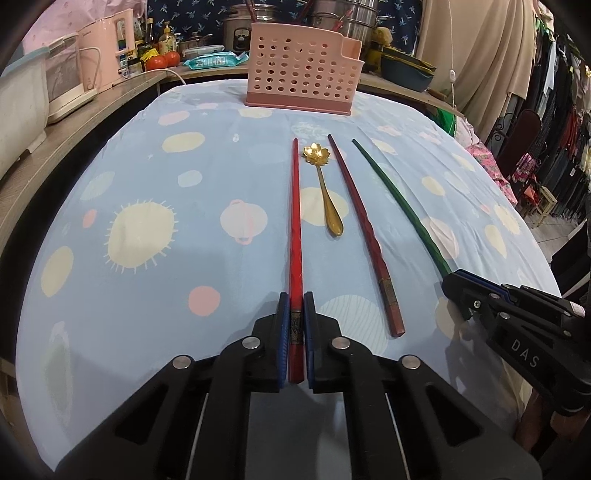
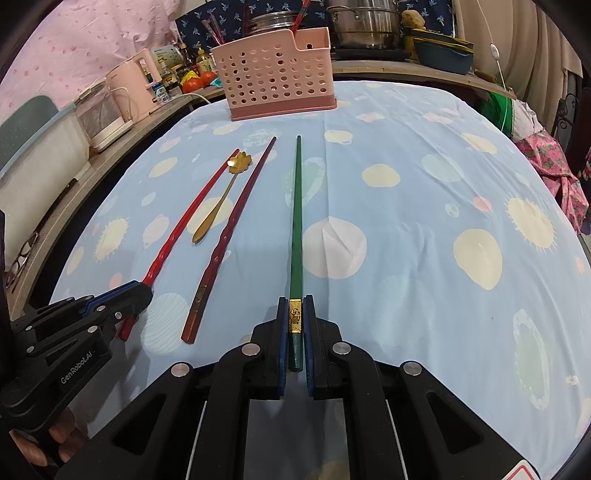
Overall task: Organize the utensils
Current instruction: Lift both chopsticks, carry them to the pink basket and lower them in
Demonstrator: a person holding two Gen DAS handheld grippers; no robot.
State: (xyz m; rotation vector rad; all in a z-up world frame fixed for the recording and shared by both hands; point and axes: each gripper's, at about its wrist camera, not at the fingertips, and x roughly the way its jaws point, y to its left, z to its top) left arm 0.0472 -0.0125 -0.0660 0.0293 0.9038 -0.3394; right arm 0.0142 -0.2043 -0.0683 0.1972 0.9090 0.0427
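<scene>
1. The red chopstick (image 1: 295, 236) lies on the blue patterned cloth (image 1: 147, 280), its thick end with a dark band between the blue pads of the left gripper (image 1: 296, 306); the pads press on it from both sides, so the fingers are clamped on it.
2. From the pads, the red chopstick runs straight ahead toward the pink holder (image 1: 301, 79), which stands upright at the far edge of the cloth, well beyond the chopstick's tip.
3. The green chopstick (image 2: 296, 229) lies the same way in the right gripper (image 2: 296, 310): its end with a gold band sits between that gripper's blue pads, which are closed on it.
4. Between the two held chopsticks, to the right of the left fingers, lie the gold spoon (image 1: 325, 192), its flower-shaped bowl pointing away, and the dark red chopstick (image 1: 365, 236). Neither touches a gripper.
5. Both grippers point forward and downward at the cloth, side by side, fingertips low at the near ends of their chopsticks. In the left wrist view the right gripper enters from the lower right; in the right wrist view the left one enters from the lower left, with fingers of a hand (image 2: 55, 435) wrapped under its body.
6. Beyond the holder, a counter (image 1: 110, 88) carries a pink kettle (image 1: 107, 55), tomatoes (image 1: 162, 61), bottles and steel pots (image 1: 343, 18). Hanging clothes (image 1: 565, 122) fill the far right.
</scene>
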